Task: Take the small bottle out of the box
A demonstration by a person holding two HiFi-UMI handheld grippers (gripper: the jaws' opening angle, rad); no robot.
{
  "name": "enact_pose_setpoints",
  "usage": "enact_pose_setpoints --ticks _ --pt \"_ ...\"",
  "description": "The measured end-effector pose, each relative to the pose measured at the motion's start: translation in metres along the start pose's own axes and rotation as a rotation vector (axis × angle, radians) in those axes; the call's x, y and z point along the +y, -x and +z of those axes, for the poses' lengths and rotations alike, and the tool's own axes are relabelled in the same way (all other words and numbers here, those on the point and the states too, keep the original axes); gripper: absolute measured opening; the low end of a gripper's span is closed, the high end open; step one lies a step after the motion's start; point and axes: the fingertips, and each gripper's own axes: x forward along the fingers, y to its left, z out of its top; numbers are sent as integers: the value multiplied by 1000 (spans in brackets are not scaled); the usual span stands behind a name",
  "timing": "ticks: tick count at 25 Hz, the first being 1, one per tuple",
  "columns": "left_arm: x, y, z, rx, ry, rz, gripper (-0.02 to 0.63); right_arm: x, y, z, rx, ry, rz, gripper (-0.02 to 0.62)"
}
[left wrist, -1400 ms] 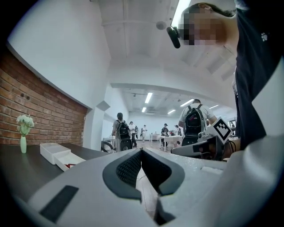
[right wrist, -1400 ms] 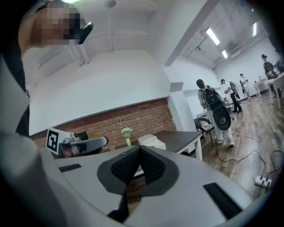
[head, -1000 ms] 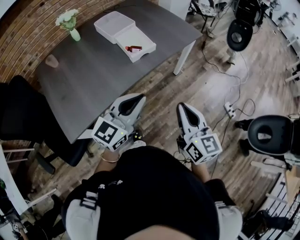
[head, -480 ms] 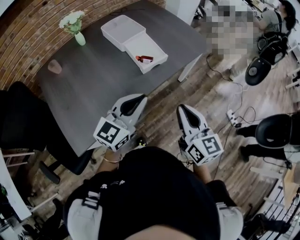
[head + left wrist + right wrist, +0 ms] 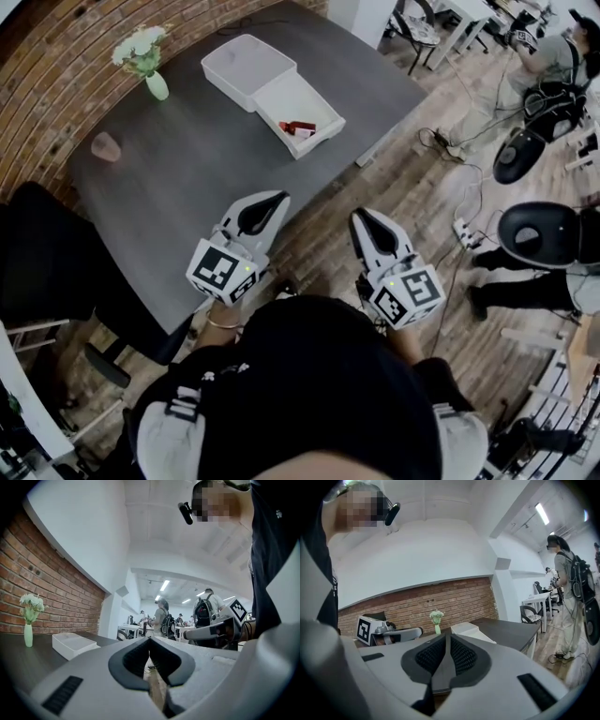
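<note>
Left tool (image 5: 277, 199) is held shut, empty; the right tool (image 5: 361, 217) has just been opened slightly, nothing between its jaws. The small bottle (image 5: 296, 127) is seen inside the box (image 5: 292, 98), well apart; its removal is judged not begun.

Dark table (image 5: 197, 169): open white box (image 5: 284, 92) near far edge, flower vase (image 5: 156, 85), small pinkish object (image 5: 106, 145)
</note>
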Motion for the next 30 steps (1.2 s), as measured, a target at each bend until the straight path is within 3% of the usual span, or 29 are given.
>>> enact_pose_setpoints --ticks 8,17,30 --pt "16 -4 -5 9 9 42 3 -20 -22 -3 18 -22 21 38" --pt "67 -6 2 22 7 251 3 -50 -99 21 44 17 174 44" --pt "108 -49 16 18 -20 465 3 -93 -178 39 112 19 395 61"
